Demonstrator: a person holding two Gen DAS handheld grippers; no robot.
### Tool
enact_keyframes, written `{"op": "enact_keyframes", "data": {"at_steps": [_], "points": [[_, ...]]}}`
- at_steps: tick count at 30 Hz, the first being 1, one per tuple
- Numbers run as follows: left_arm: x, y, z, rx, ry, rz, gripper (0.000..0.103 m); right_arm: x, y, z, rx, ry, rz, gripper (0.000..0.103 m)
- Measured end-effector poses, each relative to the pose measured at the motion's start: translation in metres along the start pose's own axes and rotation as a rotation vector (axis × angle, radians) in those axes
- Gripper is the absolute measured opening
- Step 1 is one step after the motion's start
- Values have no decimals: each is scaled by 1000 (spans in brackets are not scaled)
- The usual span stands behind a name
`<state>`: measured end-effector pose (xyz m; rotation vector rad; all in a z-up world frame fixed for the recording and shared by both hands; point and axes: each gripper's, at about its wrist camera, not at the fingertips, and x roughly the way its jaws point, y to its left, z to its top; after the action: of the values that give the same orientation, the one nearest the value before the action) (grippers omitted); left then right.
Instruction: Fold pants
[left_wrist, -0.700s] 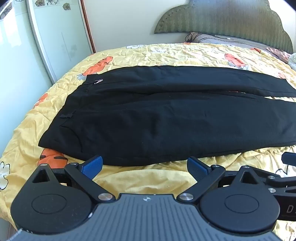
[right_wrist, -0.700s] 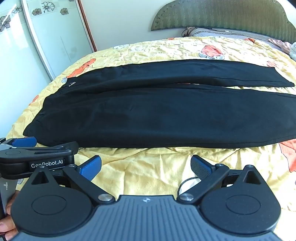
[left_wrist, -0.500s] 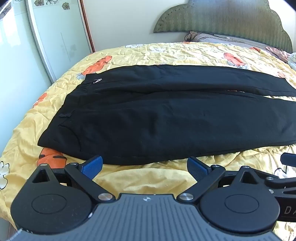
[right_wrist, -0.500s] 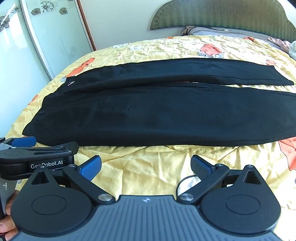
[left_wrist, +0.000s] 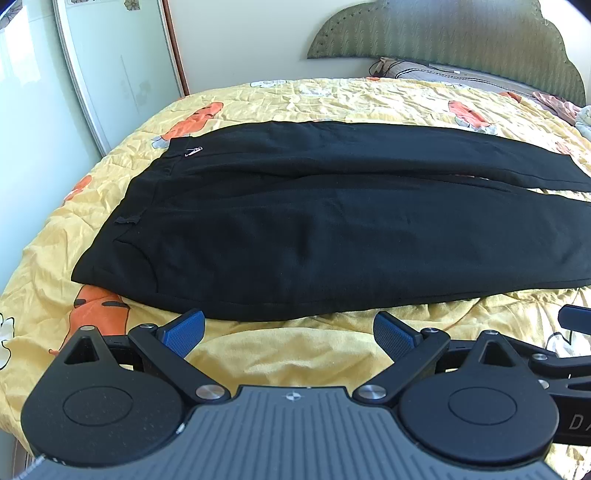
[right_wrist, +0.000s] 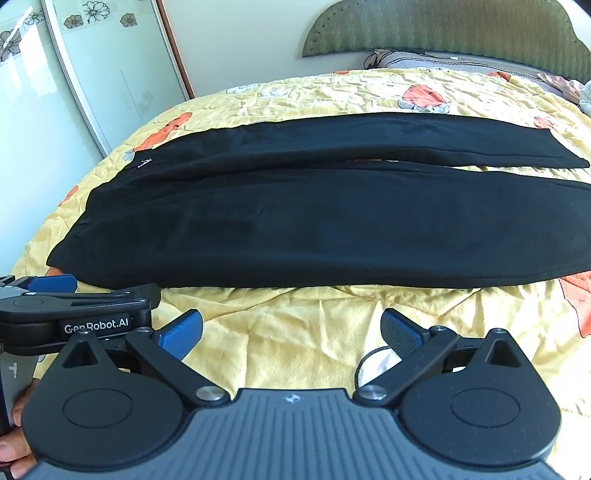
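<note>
The left tongs (left_wrist: 288, 332) tilt downward over the yellow bedspread (left_wrist: 295, 354), their blue pads spread wide with nothing between them. Beside them the right tongs (right_wrist: 291, 332) tilt down the same way, equally spread and empty. Just ahead of both, the black pants (right_wrist: 314, 229) lie flat across the bed, waistband ahead-left of the tongs, legs running right.

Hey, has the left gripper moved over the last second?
Yes, slightly. In its own view the pants and headboard sit a bit lower than before, so the open left gripper has tipped or eased forward.
</note>
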<state>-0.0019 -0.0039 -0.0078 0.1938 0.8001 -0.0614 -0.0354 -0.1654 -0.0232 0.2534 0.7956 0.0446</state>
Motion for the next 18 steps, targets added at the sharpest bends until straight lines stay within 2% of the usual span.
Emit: {"op": "enact_keyframes", "data": {"at_steps": [18], "points": [[2, -2, 0, 5, 11, -3, 100, 2, 0, -3, -3, 4, 11, 103]]}}
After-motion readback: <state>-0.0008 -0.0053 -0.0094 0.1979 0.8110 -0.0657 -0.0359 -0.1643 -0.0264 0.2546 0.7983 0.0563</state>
